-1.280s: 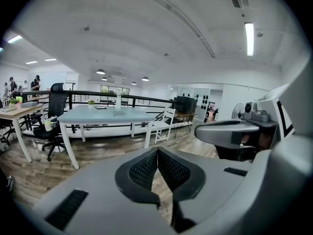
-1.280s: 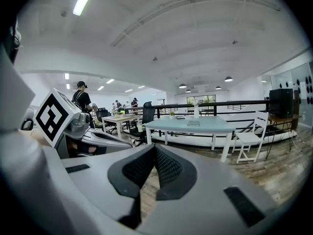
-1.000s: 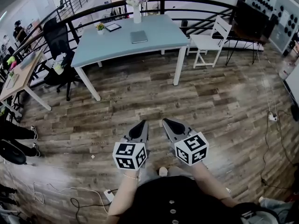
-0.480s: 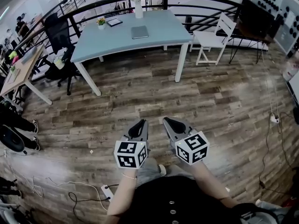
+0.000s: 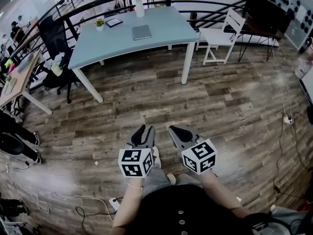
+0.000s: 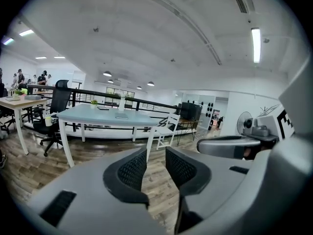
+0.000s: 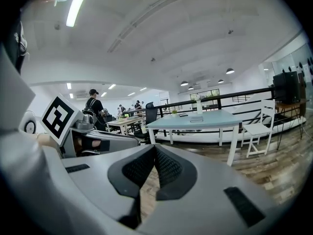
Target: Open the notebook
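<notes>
A closed grey notebook (image 5: 142,32) lies flat on the light blue table (image 5: 112,45), far ahead across the wooden floor. I hold both grippers side by side low in front of my body, well short of the table. The left gripper (image 5: 142,130) is open; its jaws have just been opening and nothing is between them. The right gripper (image 5: 174,129) is shut on nothing. In the left gripper view the notebook (image 6: 121,115) shows above the parted jaws of the left gripper (image 6: 156,154). Above the closed right gripper (image 7: 155,149), the right gripper view also shows the notebook (image 7: 196,119).
On the table stand a white vase with flowers (image 5: 139,6), a small potted plant (image 5: 100,23) and a tablet (image 5: 114,22). A white chair (image 5: 222,35) is right of it, a black office chair (image 5: 51,35) and a wooden desk (image 5: 14,77) to its left. A power strip (image 5: 113,203) lies by my feet.
The left gripper's jaws have parted from shut to a clear gap. Both grippers stay side by side while the view has shifted slightly over the floor.
</notes>
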`<state>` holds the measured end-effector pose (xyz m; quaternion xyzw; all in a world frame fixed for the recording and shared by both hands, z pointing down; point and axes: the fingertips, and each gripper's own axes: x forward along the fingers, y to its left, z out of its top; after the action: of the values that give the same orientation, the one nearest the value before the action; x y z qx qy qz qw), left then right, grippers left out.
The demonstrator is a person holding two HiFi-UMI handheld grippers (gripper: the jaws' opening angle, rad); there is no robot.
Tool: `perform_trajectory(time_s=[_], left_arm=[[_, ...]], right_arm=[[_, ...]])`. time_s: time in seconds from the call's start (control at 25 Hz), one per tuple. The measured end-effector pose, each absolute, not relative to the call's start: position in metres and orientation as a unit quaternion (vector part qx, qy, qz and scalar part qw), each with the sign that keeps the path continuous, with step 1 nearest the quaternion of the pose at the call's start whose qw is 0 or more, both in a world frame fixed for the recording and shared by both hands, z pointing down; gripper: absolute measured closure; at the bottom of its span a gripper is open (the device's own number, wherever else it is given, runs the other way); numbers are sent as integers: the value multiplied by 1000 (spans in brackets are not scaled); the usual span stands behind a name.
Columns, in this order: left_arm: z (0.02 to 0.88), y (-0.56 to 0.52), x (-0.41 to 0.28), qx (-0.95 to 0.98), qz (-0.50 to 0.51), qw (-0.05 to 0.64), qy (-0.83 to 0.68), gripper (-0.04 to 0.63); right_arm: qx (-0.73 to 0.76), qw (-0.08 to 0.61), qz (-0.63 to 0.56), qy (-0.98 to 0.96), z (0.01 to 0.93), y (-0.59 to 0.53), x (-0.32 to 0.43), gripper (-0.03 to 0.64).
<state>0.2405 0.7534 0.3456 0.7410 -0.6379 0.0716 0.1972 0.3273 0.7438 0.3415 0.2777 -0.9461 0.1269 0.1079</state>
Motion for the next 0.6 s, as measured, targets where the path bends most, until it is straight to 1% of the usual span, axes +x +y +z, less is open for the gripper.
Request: perform_trajectory(time_s=[0.16, 0.4, 0.6], left_arm=[[351, 723, 224, 746, 71, 195, -633, 474], [334, 656, 177, 756, 63, 184, -625, 476], [324, 601, 147, 775, 58, 173, -605, 476]], right_arm=[[283, 112, 126, -944, 349, 712, 309, 611], [280, 122, 109, -946, 336, 648, 255, 611], [304, 116, 106, -940, 331, 605, 227, 611]])
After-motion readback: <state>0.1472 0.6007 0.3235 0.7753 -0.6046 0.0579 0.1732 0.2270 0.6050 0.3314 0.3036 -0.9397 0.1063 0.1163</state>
